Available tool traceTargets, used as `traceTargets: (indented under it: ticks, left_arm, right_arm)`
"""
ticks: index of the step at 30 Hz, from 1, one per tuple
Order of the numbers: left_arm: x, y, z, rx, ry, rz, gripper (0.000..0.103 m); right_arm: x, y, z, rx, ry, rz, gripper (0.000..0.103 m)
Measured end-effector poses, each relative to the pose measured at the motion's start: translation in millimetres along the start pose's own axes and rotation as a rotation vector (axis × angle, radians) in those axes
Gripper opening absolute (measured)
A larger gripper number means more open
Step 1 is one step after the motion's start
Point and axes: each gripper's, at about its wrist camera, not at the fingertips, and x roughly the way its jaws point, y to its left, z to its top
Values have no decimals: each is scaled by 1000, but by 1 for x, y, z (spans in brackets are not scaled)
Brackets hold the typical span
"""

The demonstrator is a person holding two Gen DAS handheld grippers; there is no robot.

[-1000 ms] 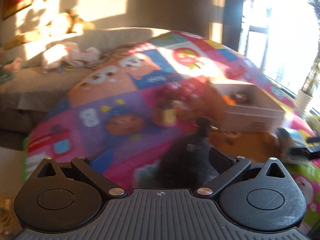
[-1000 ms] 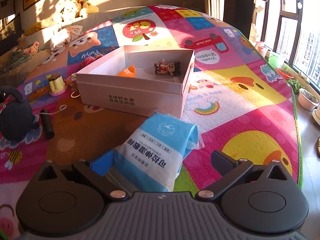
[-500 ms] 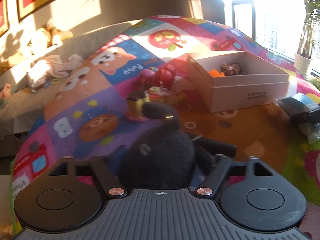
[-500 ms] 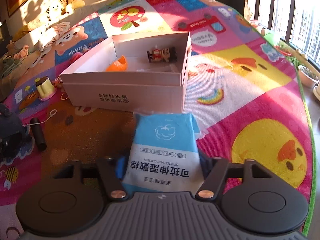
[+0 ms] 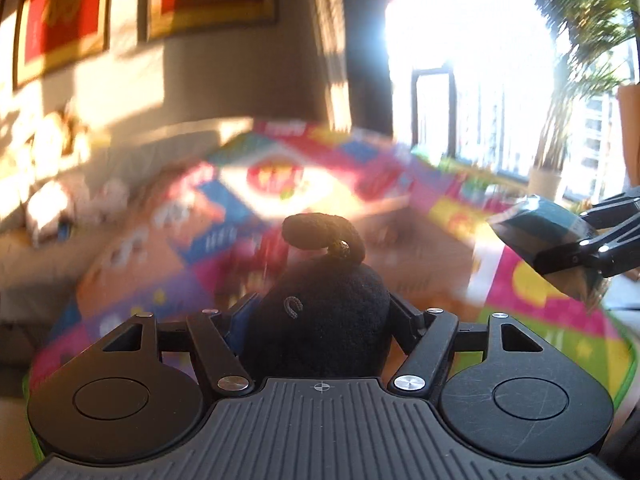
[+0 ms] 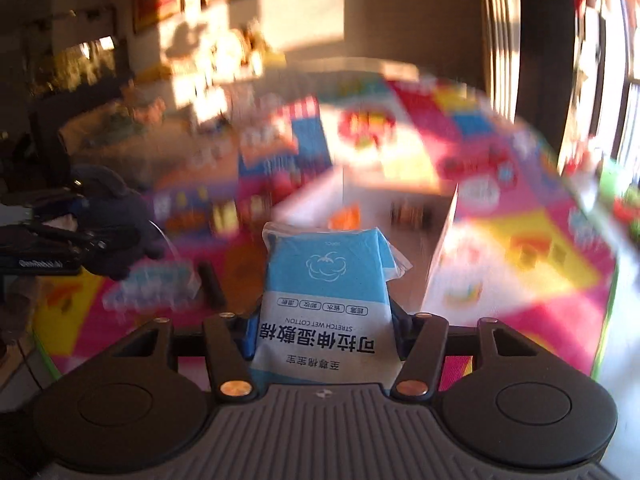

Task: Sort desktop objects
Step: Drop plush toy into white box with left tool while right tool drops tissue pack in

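My left gripper holds a black plush pouch with a loop handle on top. Its jaws are closing on the pouch, and the pouch is lifted off the mat. My right gripper has a blue and white wet-cotton pack between its jaws, which are closing on it, and it too is off the mat. In the left wrist view the right gripper and the pack show at the right edge. The right wrist view has the pouch at the left edge. The white box lies ahead, blurred.
A colourful play mat covers the floor. A short black cylinder lies on it left of the pack. Something orange sits in the box. A sofa with soft toys is at the left, a potted plant by the bright window.
Both grippers went from wide open to closed around their objects, the left on the black pouch, the right on the blue pack. Both then rose, lifting the objects off the mat.
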Motion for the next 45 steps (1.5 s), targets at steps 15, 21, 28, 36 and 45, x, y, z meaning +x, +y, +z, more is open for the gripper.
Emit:
traceTargets:
  ticks: [15, 21, 28, 36, 45]
  left_arm:
    - [167, -22, 106, -78, -72, -144, 74]
    - [236, -1, 98, -216, 53, -222, 91]
    - [203, 31, 48, -95, 96, -26, 97]
    - [159, 16, -12, -160, 190, -67, 100]
    - [131, 17, -29, -136, 204, -20, 101]
  right_arm:
    - [55, -74, 86, 78, -143, -184, 57]
    - [142, -83, 94, 65, -71, -142, 70]
    - [193, -87, 55, 70, 35, -168, 75]
    - [210, -75, 36, 94, 85, -130, 75]
    - [193, -70, 45, 136, 74, 30, 75]
